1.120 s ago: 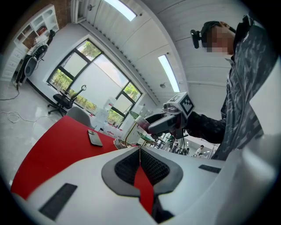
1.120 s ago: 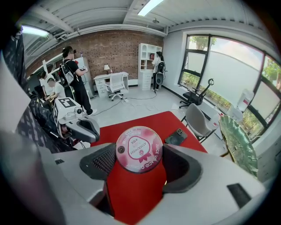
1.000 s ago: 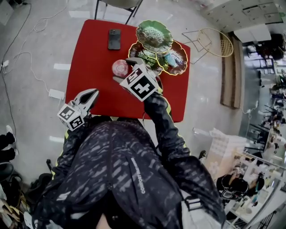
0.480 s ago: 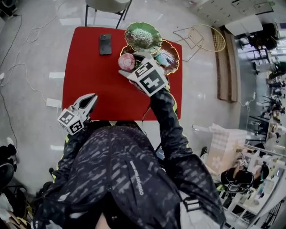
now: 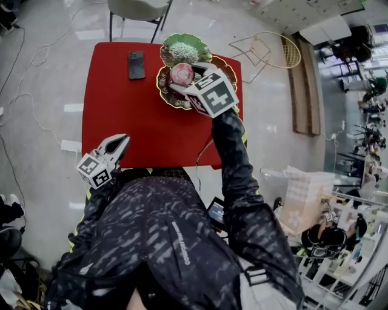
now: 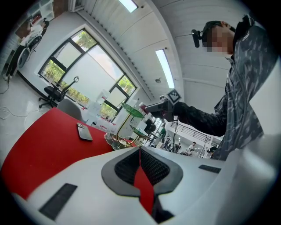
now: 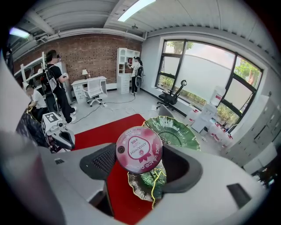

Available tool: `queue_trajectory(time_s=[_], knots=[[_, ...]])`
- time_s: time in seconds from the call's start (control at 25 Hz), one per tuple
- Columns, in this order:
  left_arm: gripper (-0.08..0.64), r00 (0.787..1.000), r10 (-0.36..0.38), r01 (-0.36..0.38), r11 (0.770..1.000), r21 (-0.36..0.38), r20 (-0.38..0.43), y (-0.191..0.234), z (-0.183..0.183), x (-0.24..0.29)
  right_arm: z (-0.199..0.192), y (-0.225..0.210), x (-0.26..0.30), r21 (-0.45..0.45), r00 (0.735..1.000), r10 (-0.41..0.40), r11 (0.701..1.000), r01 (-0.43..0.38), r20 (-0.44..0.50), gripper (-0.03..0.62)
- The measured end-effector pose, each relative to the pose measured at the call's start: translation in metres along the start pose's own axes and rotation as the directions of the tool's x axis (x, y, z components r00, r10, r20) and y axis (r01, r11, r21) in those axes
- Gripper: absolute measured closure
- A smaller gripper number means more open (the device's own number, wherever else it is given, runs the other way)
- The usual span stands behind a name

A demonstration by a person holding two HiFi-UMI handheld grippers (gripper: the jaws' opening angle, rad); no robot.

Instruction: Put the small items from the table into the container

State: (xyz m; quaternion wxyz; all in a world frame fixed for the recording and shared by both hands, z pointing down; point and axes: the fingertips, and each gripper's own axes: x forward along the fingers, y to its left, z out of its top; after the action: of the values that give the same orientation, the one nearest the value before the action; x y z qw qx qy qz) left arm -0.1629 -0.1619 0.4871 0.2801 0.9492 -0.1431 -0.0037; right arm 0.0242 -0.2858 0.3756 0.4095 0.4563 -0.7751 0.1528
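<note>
A round pink jelly cup (image 5: 181,73) with a printed lid (image 7: 139,149) is held between the jaws of my right gripper (image 5: 190,77), which is shut on it. It hangs over the tiered leaf-shaped dish stand: a green top dish (image 5: 185,48) (image 7: 172,130) and gold-rimmed lower dishes (image 5: 168,92) (image 7: 147,184). My left gripper (image 5: 122,143) is shut and holds nothing, low at the near edge of the red table (image 5: 139,121). Its closed jaws (image 6: 140,154) point across the table toward the stand (image 6: 125,127).
A dark phone (image 5: 136,65) (image 6: 84,132) lies flat at the table's far left. A chair (image 5: 136,9) stands behind the table. A yellow wire frame (image 5: 276,51) lies on the floor to the right. People stand at desks in the background.
My right gripper has carried the pink cup away from me, from the table's middle to above the dish stand. The left gripper has barely moved.
</note>
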Motion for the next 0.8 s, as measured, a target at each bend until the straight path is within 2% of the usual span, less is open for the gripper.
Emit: queue_trajectory(time_s=[0.36, 0.8], knots=[[0.549, 0.999, 0.047, -0.047, 0.999, -0.002, -0.002, 0.006, -0.002, -0.011, -0.002, -0.049, 0.008, 0.046, 1.000, -0.022, 0.999, 0.022, -0.008, 0.256], [0.548, 0.993, 0.117, -0.117, 0.993, -0.032, 0.016, 0.010, 0.005, -0.016, -0.004, -0.065, 0.032, 0.065, 1.000, 0.016, 0.998, -0.014, -0.021, 0.256]])
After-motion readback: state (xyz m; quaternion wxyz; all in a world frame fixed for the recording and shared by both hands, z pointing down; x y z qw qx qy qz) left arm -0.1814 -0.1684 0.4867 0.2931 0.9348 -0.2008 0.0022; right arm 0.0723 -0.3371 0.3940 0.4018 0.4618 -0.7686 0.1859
